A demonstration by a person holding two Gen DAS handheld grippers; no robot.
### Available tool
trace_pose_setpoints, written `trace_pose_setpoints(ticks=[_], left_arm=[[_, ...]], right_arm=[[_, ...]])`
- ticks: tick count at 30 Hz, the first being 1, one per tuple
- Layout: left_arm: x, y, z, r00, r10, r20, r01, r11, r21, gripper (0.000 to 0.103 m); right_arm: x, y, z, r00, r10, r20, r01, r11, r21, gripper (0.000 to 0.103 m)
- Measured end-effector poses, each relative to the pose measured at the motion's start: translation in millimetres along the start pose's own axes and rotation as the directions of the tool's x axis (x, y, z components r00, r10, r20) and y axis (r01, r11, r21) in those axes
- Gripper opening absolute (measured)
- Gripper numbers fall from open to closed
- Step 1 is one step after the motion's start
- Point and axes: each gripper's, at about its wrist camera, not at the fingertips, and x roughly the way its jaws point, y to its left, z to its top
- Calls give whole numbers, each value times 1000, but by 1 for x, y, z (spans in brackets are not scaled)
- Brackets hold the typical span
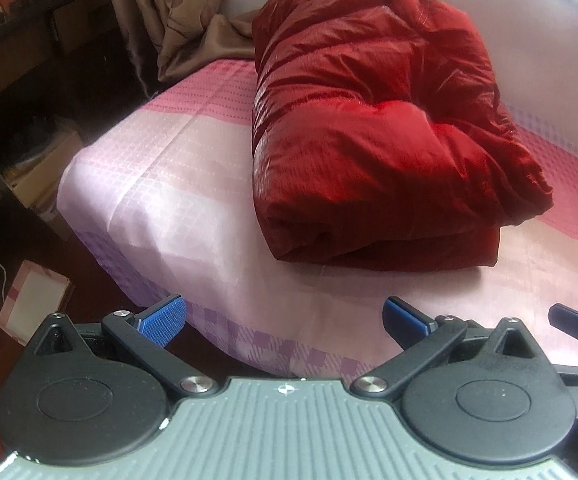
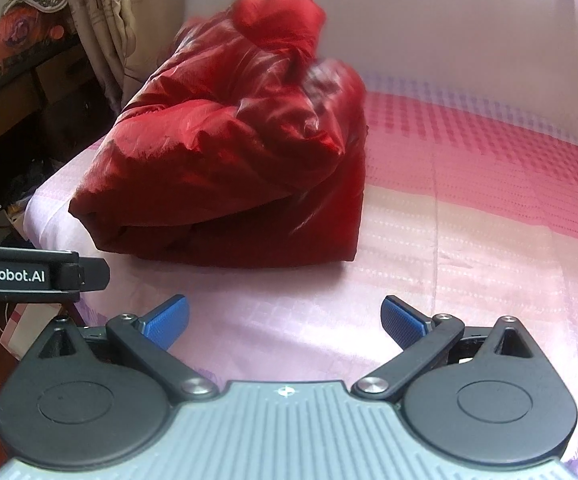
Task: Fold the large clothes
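A shiny red padded garment [image 1: 373, 128] lies folded into a thick bundle on the pink checked bed sheet [image 1: 161, 184]. It also shows in the right wrist view [image 2: 233, 160], left of centre. My left gripper [image 1: 285, 320] is open and empty, held back near the bed's near edge, apart from the bundle. My right gripper [image 2: 285, 320] is open and empty over the sheet, short of the bundle. A blue fingertip of the right gripper [image 1: 573, 322] shows at the right edge of the left wrist view. The left gripper's black body [image 2: 29, 274] shows at the left of the right wrist view.
A white wall [image 2: 449, 20] runs behind the bed. Beige curtains [image 1: 149, 12] hang at the back left. Dark wooden furniture [image 1: 21, 40] and boxes [image 1: 33, 300] stand on the floor left of the bed. The sheet [image 2: 489, 200] stretches right of the bundle.
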Motion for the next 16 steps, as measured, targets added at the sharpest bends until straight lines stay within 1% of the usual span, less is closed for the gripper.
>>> trace_pose_setpoints(ticks=[2,4,8,11,16], left_arm=[[2,1,-1,1000,-4,-8,4,1000,-2,103],[3,1,-2,1000,-5,1,5,1000,-2,103],[1,-3,-4,999,32,41,-33,999,17,103],[2,-5,-4,997,52,54,-54,998,28,103],[5,-5,-4,998,49,43,-50,999,20,103]], right_arm=[[1,0,0,1000,5,-3,-5,1000,1,103],[3,-2,0,1000,6,-7,-6,1000,1,103],[6,-3,-1,1000,7,-16,-7,1000,1,103],[6,-2,-1,1000,10,-15,-10,1000,-1,103],[5,-2,0,1000,8,-9,-8,1000,-9,103]])
